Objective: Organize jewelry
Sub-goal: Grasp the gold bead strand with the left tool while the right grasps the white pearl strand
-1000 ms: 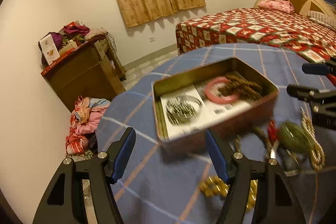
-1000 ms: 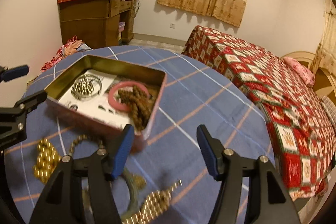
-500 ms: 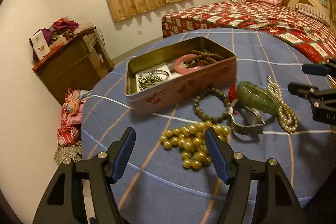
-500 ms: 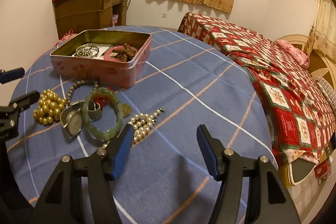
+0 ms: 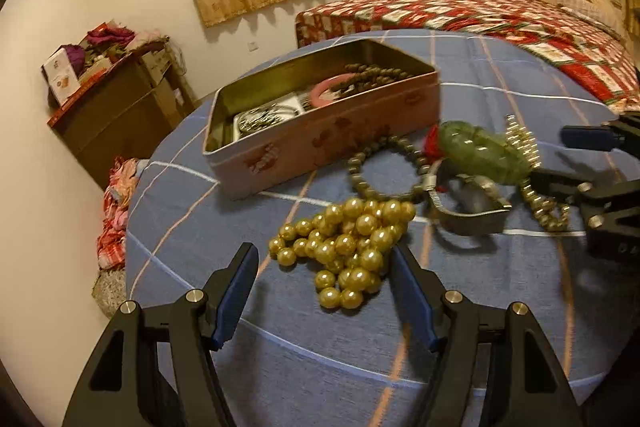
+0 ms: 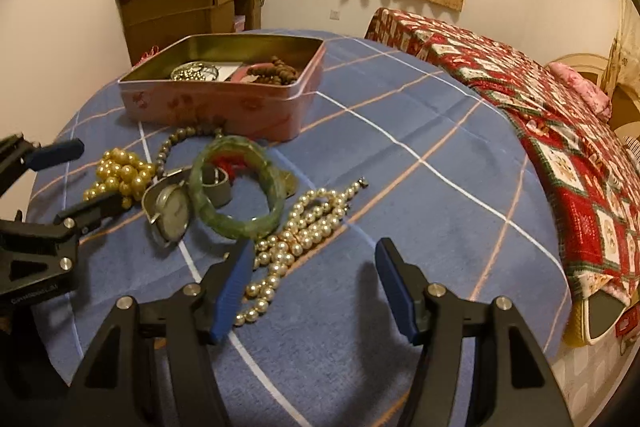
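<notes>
Left gripper (image 5: pixel 324 269) open, empty, hovering over gold bead necklace (image 5: pixel 348 247) on blue checked tablecloth (image 6: pixel 400 155). Right gripper (image 6: pixel 316 267) open, empty, pearl strand (image 6: pixel 296 239) beside its left finger. Green bangle (image 6: pixel 236 187), watch (image 6: pixel 172 213) lie near pink tin (image 6: pixel 224 103), which holds other jewelry.

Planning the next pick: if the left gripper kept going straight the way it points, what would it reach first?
Most likely the clump of large gold beads, lying on the blue cloth directly ahead between the open fingers of the left gripper. Depth is uncertain.
</notes>
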Demonstrator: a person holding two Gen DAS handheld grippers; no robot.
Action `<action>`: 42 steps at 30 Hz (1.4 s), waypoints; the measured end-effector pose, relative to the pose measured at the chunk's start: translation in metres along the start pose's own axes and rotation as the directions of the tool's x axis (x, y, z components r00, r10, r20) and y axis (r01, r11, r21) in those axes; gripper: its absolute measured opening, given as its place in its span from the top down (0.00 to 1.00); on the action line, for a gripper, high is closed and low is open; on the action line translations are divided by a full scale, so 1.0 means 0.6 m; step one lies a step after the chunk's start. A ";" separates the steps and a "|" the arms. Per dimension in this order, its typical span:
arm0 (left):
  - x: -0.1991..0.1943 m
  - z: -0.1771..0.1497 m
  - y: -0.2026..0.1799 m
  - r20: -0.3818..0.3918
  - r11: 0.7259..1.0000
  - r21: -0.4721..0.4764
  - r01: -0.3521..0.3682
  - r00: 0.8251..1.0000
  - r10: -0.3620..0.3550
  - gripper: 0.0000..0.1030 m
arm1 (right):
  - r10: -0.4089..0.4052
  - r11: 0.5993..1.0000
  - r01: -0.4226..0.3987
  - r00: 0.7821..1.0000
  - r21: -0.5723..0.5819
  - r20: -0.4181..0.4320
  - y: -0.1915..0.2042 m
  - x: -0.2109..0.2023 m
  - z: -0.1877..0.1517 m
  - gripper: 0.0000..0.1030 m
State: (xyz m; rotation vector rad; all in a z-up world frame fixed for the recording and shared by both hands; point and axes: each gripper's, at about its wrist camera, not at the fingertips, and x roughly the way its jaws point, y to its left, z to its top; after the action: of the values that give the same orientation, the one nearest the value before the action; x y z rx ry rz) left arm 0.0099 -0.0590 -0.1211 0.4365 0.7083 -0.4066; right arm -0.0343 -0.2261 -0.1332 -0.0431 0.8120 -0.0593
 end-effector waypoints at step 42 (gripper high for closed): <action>-0.081 0.049 0.105 0.175 0.993 -0.116 -0.037 0.983 0.057 0.91 | -0.092 0.995 0.095 0.976 -0.007 0.198 -0.019 -0.078 0.040 0.92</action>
State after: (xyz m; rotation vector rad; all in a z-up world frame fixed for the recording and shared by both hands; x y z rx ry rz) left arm 0.0234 -0.0116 -0.0521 0.3059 0.5430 -0.3545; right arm -0.0491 -0.2337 -0.0822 -0.1015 0.6111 -0.1350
